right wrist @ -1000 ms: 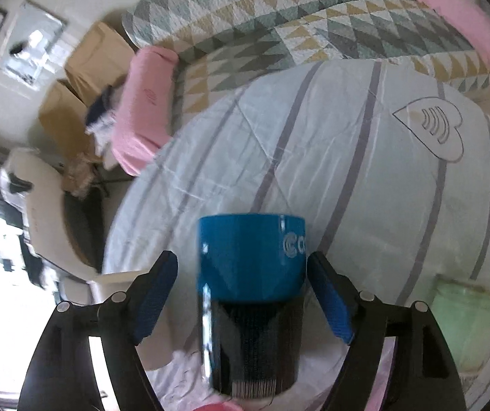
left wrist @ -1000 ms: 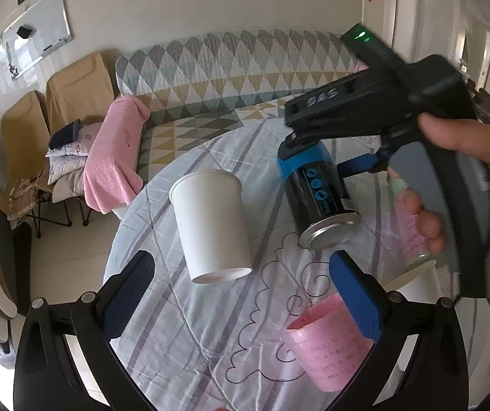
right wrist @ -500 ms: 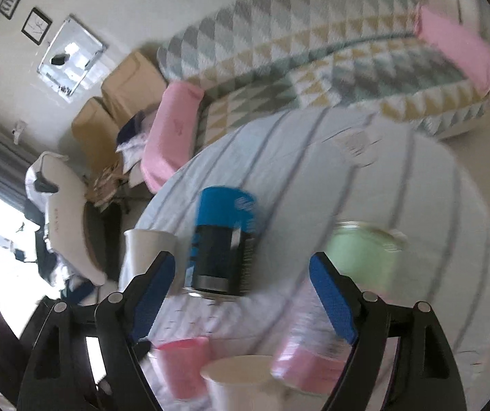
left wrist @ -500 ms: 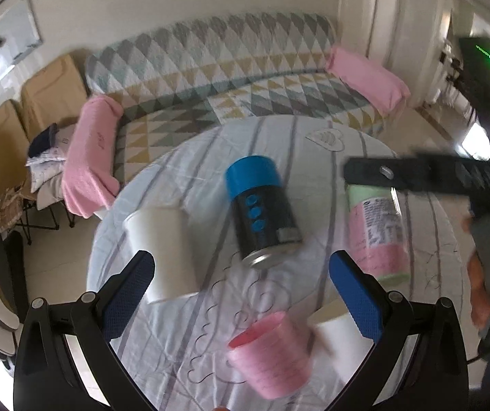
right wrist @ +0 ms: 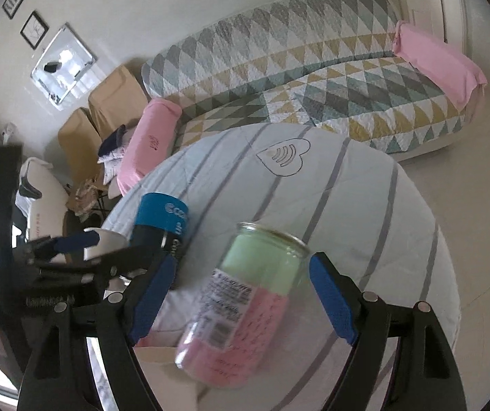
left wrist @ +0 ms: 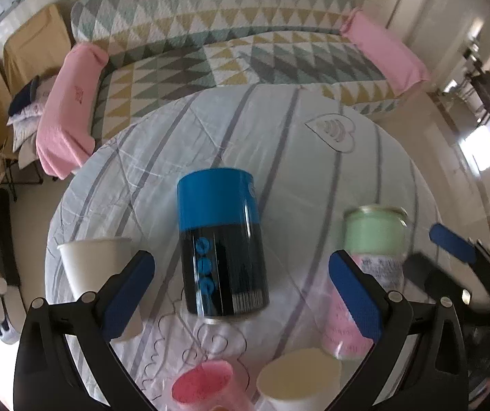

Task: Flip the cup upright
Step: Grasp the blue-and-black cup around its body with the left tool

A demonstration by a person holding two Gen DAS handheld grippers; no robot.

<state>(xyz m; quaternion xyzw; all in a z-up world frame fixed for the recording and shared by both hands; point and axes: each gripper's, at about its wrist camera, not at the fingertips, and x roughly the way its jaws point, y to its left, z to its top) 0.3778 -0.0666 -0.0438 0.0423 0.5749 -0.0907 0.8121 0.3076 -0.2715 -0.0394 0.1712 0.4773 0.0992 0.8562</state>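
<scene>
A blue-and-black cup stands upside down on the striped round table, blue base on top; it also shows in the right wrist view. My left gripper is open, its pads either side of this cup and a little nearer the camera. A green-and-pink glass cup stands upside down between the open pads of my right gripper; it also shows in the left wrist view. The right gripper shows at the right edge of the left wrist view.
A white paper cup stands inverted at the table's left. A pink cup and a cream cup stand at the near edge. A quilted sofa with pink cushions lies beyond the table.
The right gripper let go of the blue-and-black cup, drew back and swung right over the green-and-pink cup. The left gripper moved so the blue-and-black cup sits between its pads.
</scene>
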